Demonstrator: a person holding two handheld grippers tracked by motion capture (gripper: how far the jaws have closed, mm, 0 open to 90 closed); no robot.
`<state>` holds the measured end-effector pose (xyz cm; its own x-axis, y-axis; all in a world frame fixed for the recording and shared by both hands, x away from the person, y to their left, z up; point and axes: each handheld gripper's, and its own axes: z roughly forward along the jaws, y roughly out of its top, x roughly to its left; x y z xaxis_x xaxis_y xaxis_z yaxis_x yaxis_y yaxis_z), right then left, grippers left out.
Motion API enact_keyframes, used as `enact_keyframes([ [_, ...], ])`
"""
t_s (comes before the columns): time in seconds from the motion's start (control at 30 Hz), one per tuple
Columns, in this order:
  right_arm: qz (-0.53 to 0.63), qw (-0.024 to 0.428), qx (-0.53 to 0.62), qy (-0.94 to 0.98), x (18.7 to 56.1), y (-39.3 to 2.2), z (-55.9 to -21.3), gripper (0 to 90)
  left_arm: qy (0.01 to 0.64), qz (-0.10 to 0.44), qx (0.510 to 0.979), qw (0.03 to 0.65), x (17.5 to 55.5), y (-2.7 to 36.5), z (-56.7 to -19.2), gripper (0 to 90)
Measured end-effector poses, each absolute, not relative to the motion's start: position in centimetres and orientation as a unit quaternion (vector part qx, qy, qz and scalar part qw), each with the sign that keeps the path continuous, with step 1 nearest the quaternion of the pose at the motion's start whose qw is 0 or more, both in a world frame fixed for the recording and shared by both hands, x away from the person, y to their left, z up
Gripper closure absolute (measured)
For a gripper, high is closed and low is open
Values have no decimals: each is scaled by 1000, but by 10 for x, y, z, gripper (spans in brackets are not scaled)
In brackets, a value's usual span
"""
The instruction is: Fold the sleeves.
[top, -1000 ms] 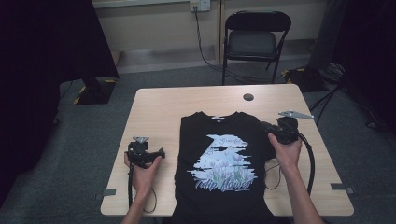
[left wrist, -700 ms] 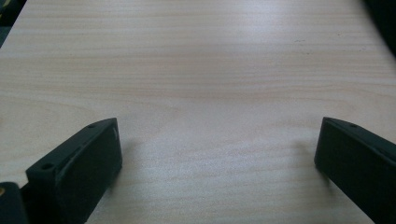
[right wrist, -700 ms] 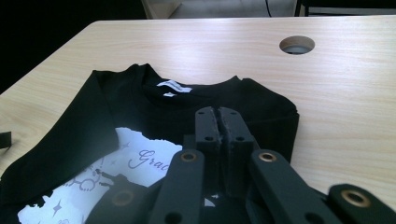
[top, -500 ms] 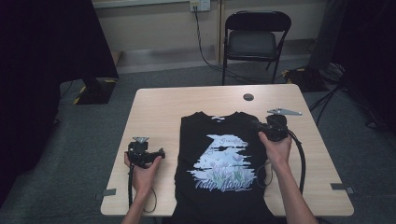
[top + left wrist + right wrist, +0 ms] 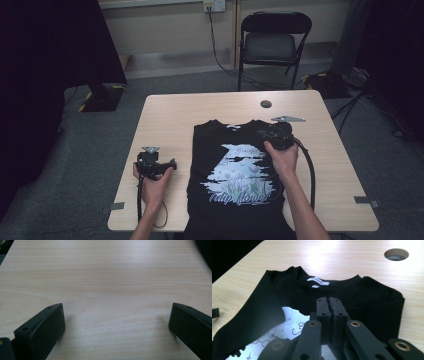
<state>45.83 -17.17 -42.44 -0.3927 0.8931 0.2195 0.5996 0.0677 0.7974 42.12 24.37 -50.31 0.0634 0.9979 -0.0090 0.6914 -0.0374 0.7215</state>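
A black T-shirt with a pale flower print lies flat on the wooden table, collar toward the far edge. My right gripper hovers over the shirt's upper right part, below the collar. In the right gripper view its jaws are pressed together with no cloth visible between them, pointing at the collar and white neck label. My left gripper rests on bare wood just left of the shirt. The left gripper view shows the gripper with its jaws standing wide apart over plain tabletop.
A round hole pierces the table beyond the shirt, also seen in the right gripper view. A black folding chair stands behind the table. Bare wood lies left, right and beyond the shirt. Cables trail from both grippers toward the near edge.
My right gripper has moved left from the shirt's right edge to over its upper right chest. The left gripper and the shirt's outline look unchanged.
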Motion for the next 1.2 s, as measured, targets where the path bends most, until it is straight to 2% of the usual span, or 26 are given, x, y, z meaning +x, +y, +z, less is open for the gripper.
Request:
enact_keyframes([
  [0.9,392,125,529,743,472,-145,-455,858,631,265,670,289,421,244,-503,1],
  [1.03,389,118,530,744,473,-144,-461,798,631,265,670,289,421,244,-503,1],
  [1.1,394,119,531,741,473,-145,-461,720,631,265,670,289,421,244,-503,1],
  [1.13,394,119,531,741,473,-145,-461,720,631,265,670,289,421,244,-503,1],
  [1.2,403,115,529,738,472,-147,-458,660,631,265,670,289,421,244,-503,1],
])
